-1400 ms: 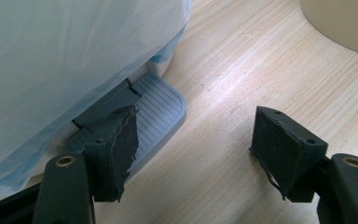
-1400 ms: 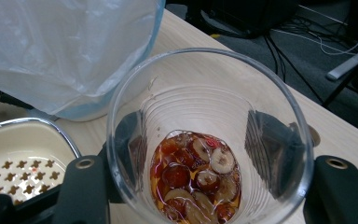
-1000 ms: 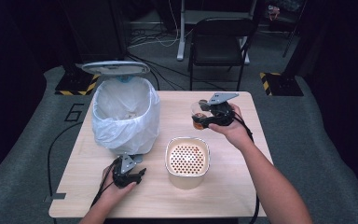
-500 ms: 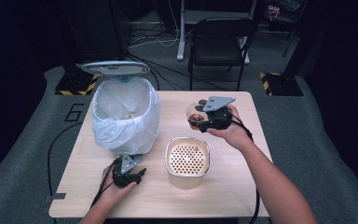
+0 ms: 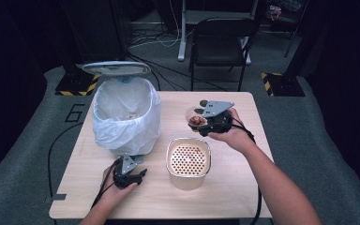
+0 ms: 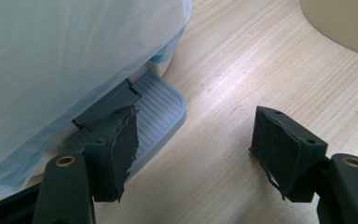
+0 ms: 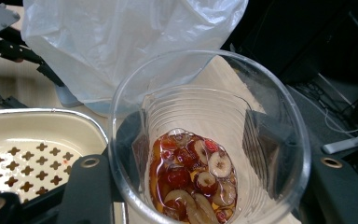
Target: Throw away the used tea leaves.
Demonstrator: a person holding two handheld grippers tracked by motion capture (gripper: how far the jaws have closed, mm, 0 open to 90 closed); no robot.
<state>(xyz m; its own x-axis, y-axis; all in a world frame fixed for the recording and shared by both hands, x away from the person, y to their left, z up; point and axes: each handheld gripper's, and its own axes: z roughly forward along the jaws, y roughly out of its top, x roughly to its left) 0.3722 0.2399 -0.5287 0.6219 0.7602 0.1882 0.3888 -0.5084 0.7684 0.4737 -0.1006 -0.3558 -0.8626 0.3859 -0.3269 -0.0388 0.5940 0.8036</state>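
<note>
1. at the desk's [image 5: 243,197] left side stands a pedal bin [image 5: 126,117] lined with a white bag [image 5: 104,136], its lid [image 5: 116,68] tipped up and back so the mouth lies open to receive waste.

2. near the desk's front-left corner, the left gripper [image 5: 130,174] rests low on the wood, jaws spread wide with nothing between them; in the left gripper view its left jaw sits on the bin's grey ribbed pedal [image 6: 161,109], likely pressing it so the lid stays raised.

3. at the middle of the desk's front edge sits a cream strainer basin [image 5: 188,161] with a perforated insert, placed just right of the bin and apparently ready to catch solids while liquid drains.

4. toward the desk's right half, above and behind the basin, the right gripper [image 5: 205,123] is lifted off the surface in the person's right hand [image 5: 232,136], its jaws pinching a clear plastic cup [image 5: 196,118] by the sides.

5. the right gripper view looks down into the cup [image 7: 205,140]: sliced red dates and other fruit pieces [image 7: 191,182] lie in a little reddish liquid at the bottom, jaw pads dark against the wall on either side; the cup is held close to upright, so nothing spills.

6. the cup hangs between the bin's bag [image 7: 121,42] and the basin [image 7: 32,149], both within reach; judging by that, the leftovers are about to be tipped out, and a firm side grip is what a thin, flexible cup calls for.
</note>
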